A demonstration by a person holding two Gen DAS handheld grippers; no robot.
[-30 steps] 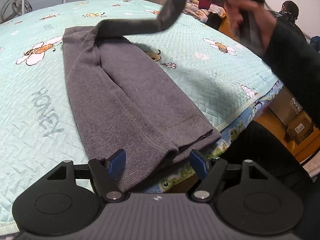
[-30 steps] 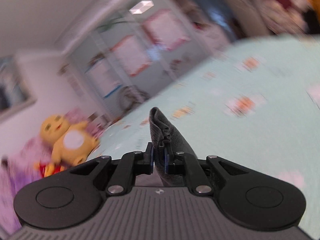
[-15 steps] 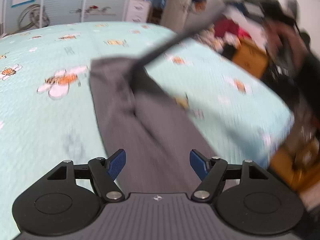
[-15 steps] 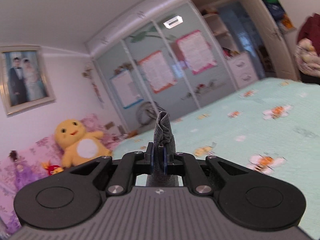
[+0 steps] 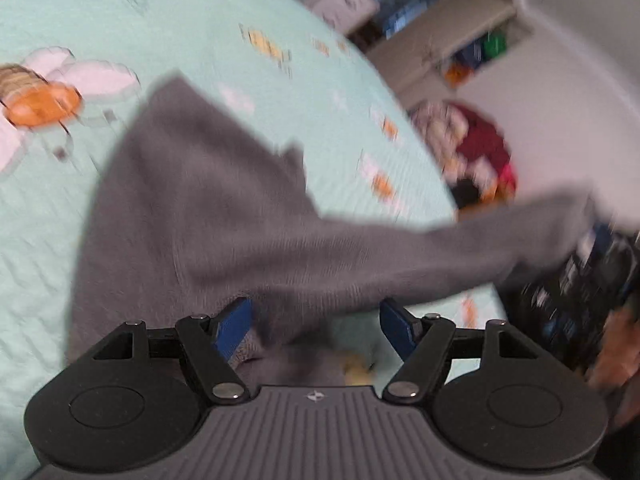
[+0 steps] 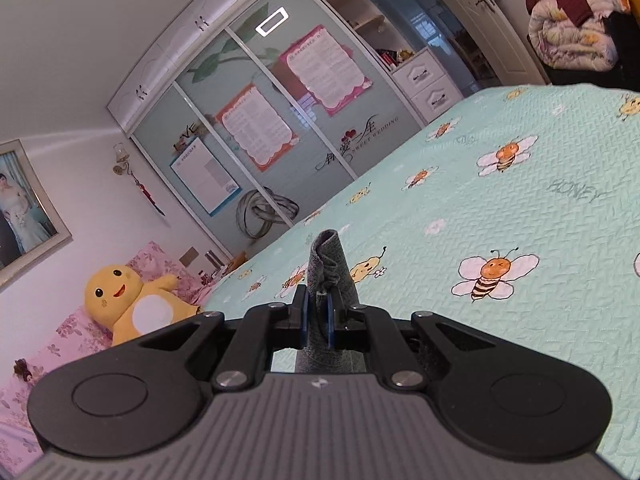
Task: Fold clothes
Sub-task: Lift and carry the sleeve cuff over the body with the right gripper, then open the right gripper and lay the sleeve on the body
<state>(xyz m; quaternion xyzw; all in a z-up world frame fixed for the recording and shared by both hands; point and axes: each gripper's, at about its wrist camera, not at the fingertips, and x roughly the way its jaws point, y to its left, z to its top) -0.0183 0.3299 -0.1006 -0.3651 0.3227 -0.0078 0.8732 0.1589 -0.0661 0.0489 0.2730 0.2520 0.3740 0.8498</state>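
Note:
A grey knit garment (image 5: 192, 200) lies flat on the mint bee-print bedcover (image 5: 200, 20). One long sleeve (image 5: 440, 248) is pulled taut from it toward the right, where a blurred dark gripper and a hand hold its end. My left gripper (image 5: 316, 316) hovers low over the garment's near part. Its jaws are opening, with grey cloth lying beneath and between the blue pads (image 5: 234, 322), which do not press on it. In the right wrist view my right gripper (image 6: 318, 312) is shut on the bunched sleeve end (image 6: 326, 256), which sticks up past the pads, above the bedcover (image 6: 520, 220).
The bed's edge curves along the right of the left wrist view, with a pile of clothes (image 5: 480, 152) beyond it. A yellow plush toy (image 6: 128, 300) sits on pink bedding at the left. Glass wardrobe doors (image 6: 280, 120) and white drawers (image 6: 428, 84) stand behind the bed.
My left gripper has swept from the garment's hem up over its body and rolled. The right gripper has carried the sleeve across, so it now stretches low toward the right.

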